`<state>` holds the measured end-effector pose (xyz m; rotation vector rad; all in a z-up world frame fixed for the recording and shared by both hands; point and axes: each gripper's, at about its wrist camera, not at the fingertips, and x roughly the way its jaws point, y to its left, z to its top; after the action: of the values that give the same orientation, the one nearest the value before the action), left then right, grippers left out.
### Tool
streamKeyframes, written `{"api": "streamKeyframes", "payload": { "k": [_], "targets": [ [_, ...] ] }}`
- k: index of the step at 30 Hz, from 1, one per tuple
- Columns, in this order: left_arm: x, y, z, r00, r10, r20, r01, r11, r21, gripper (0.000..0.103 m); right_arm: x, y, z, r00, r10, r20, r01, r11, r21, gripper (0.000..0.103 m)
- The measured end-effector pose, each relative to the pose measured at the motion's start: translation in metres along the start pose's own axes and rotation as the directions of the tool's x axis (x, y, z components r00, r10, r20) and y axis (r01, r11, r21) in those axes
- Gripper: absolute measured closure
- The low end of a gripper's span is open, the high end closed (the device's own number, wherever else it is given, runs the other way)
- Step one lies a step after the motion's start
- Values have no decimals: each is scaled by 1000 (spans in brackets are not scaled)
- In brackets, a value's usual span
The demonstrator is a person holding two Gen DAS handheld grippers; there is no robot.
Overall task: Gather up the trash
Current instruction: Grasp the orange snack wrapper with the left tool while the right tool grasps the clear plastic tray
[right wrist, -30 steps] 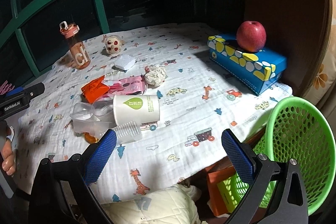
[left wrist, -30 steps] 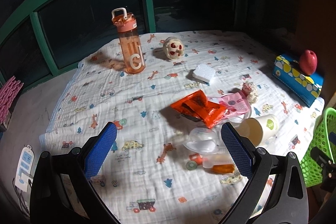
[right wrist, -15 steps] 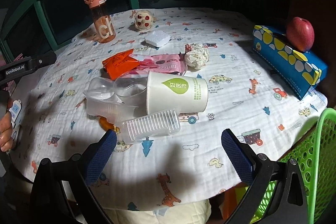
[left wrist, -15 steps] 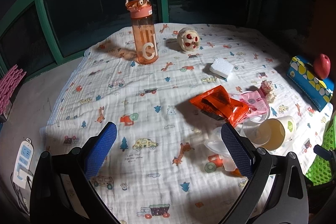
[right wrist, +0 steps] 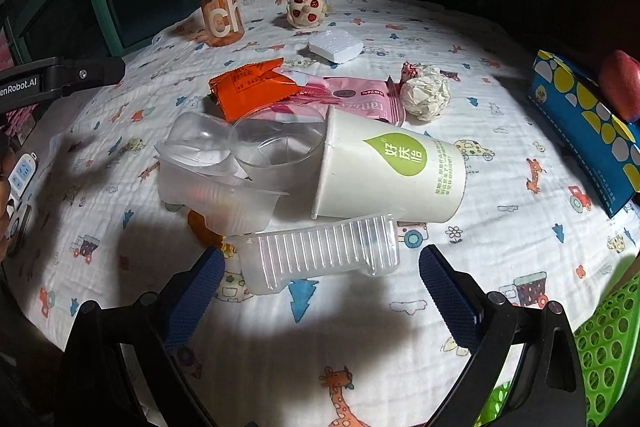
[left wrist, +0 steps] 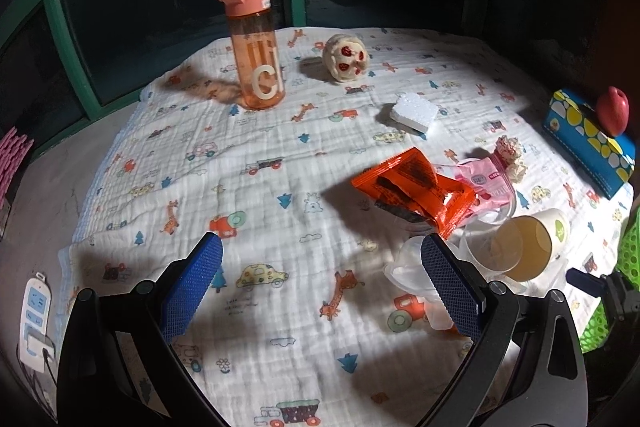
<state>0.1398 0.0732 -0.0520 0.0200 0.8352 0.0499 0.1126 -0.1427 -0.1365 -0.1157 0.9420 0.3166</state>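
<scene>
My right gripper [right wrist: 318,277] has its jaws wide but starting to close, nothing pressed yet, with the clear ribbed plastic tray [right wrist: 320,257] lying just ahead between the pad tips. My left gripper [left wrist: 320,281] is spread open over bare printed cloth [left wrist: 280,155]. The trash heap sits at twelve o'clock from the right tongs: the white paper cup with a green leaf logo [right wrist: 390,173] on its side, touching the tray, beside clear plastic cups [right wrist: 224,167]. I worry the thin tray could buckle or squirt out sideways. It could also drag the cup, which might roll towards the green perforated basket [right wrist: 604,343] at four o'clock.
</scene>
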Motion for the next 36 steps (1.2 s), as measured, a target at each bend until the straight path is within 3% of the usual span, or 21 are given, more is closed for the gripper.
{"api": "streamKeyframes", "payload": {
  "k": [2, 10, 17, 25, 32, 36],
  "targets": [
    [5, -4, 2, 1000, -26, -9, 27, 1000, 16, 5, 4, 0, 0, 1000, 9, -9, -9, 1000, -3, 21],
    [33, -22, 14, 987, -144, -74, 148, 988, 52, 10, -2, -4, -1, 1000, 21, 0, -21, 1000, 17, 23],
    [65, -31, 36, 958, -251, -140, 241, 967, -85, 14, -23, -11, -7, 999, 23, 31, -25, 998, 59, 23],
    [103, -33, 43, 926, -306, -221, 252, 937, -241, 17, -51, -21, -9, 996, 16, 86, -24, 995, 95, 23],
    [122, -28, 39, 885, -392, -249, 291, 886, -362, 36, -59, -27, -12, 995, 14, 103, -27, 992, 126, 23],
    [125, -26, 36, 877, -418, -237, 305, 865, -399, 41, -62, -28, -13, 994, 14, 111, -28, 991, 131, 23]
  ]
}}
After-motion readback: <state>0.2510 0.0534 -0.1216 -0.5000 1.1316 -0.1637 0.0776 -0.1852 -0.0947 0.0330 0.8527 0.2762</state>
